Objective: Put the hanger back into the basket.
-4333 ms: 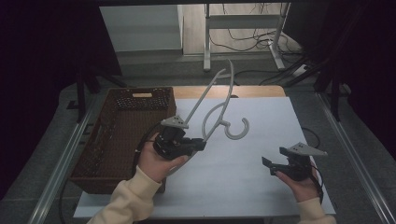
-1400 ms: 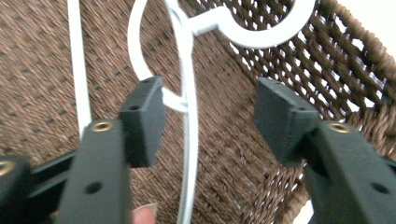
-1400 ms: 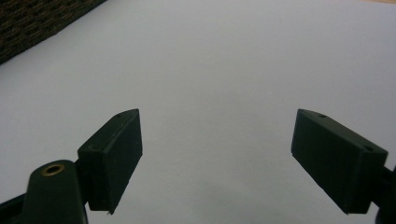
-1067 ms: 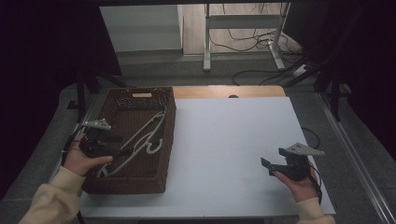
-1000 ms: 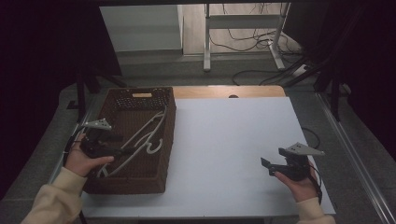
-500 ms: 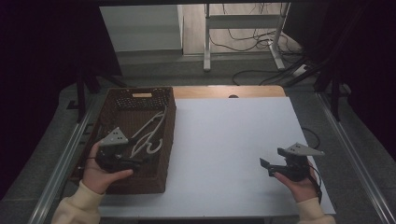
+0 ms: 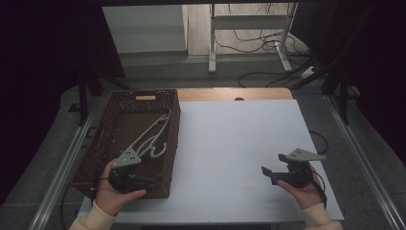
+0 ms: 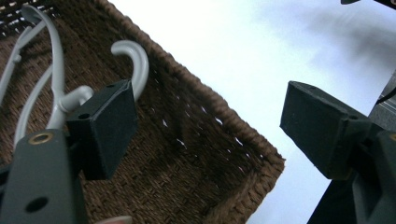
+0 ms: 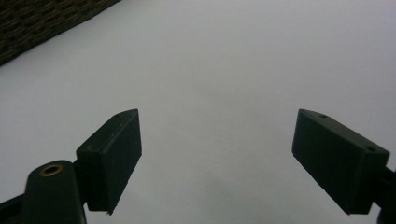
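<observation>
Grey hanger [image 8: 56,79] lies in the basket [image 8: 196,154] beyond the left gripper's [image 8: 205,126] wide, empty jaws.

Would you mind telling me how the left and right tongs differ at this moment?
The left tongs hang over the near end of the brown basket, beside the grey hanger; the right tongs sit over bare white table. Both stand open, holding nothing.

Hanger [image 7: 149,139] in basket [image 7: 103,143], left on table [image 7: 239,143].
</observation>
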Available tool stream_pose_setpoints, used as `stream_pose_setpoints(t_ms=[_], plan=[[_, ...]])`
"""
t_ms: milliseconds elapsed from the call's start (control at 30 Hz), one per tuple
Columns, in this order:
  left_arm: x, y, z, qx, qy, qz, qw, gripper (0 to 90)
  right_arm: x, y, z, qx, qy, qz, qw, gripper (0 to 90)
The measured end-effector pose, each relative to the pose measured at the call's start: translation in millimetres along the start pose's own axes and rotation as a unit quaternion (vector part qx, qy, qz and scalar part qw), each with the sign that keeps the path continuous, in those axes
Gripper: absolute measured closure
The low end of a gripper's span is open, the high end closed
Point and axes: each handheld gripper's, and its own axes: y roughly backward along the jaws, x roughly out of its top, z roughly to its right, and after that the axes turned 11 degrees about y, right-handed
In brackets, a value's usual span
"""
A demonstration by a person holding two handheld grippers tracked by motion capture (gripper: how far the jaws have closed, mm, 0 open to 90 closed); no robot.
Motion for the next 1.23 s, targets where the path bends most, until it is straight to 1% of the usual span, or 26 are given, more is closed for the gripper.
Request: stream_pose_setpoints(t_ms=[67,100,133,167,200,367,500,633,700,900,1233], plan=[[-1.9,-1.0,0.5,0.001,-0.001,-0.002,1.0000,18.8,0.1,-0.8,-1.1,0.005,0.002,-0.001,1.0000,15.9],[-6.1,-2.4,1.3,0.012,-0.005,-0.004,0.9999,18.8,0.4,-2.5,-3.7,0.015,0.013,-0.004,0.9998,15.9],[-8.3,-3.0,1.7,0.018,-0.007,-0.003,0.9998,18.8,0.5,-3.0,-4.6,0.016,0.016,-0.005,0.9997,15.9],[-8.3,-3.0,1.7,0.018,-0.007,-0.003,0.9998,18.8,0.6,-3.5,-5.5,0.019,0.020,-0.007,0.9996,15.9],[-12.2,-3.7,1.4,0.019,-0.005,-0.001,0.9998,18.6,0.7,-4.0,-6.3,0.020,0.023,-0.009,0.9995,15.8],[-15.0,-3.0,1.2,0.018,-0.004,0.006,0.9998,18.5,0.1,-5.0,-7.0,0.026,0.024,-0.012,0.9993,15.8],[-15.8,-3.1,2.6,0.016,-0.011,0.008,0.9998,18.8,-0.3,-5.4,-6.8,0.026,0.025,-0.014,0.9993,15.8],[-15.6,-0.9,3.0,0.010,-0.009,0.018,0.9998,18.8,-0.7,-5.8,-6.5,0.026,0.025,-0.016,0.9992,15.8],[-15.1,0.9,1.6,0.004,-0.003,0.021,0.9998,18.9,-0.8,-5.5,-6.3,0.025,0.024,-0.016,0.9993,15.8],[-16.3,1.9,-0.7,0.001,0.002,0.021,0.9998,18.8,-0.9,-4.8,-5.8,0.024,0.022,-0.016,0.9993,15.8],[-17.6,5.2,-2.9,0.004,0.005,0.021,0.9998,18.7,-0.5,-4.4,-6.1,0.025,0.027,-0.013,0.9993,15.9]])
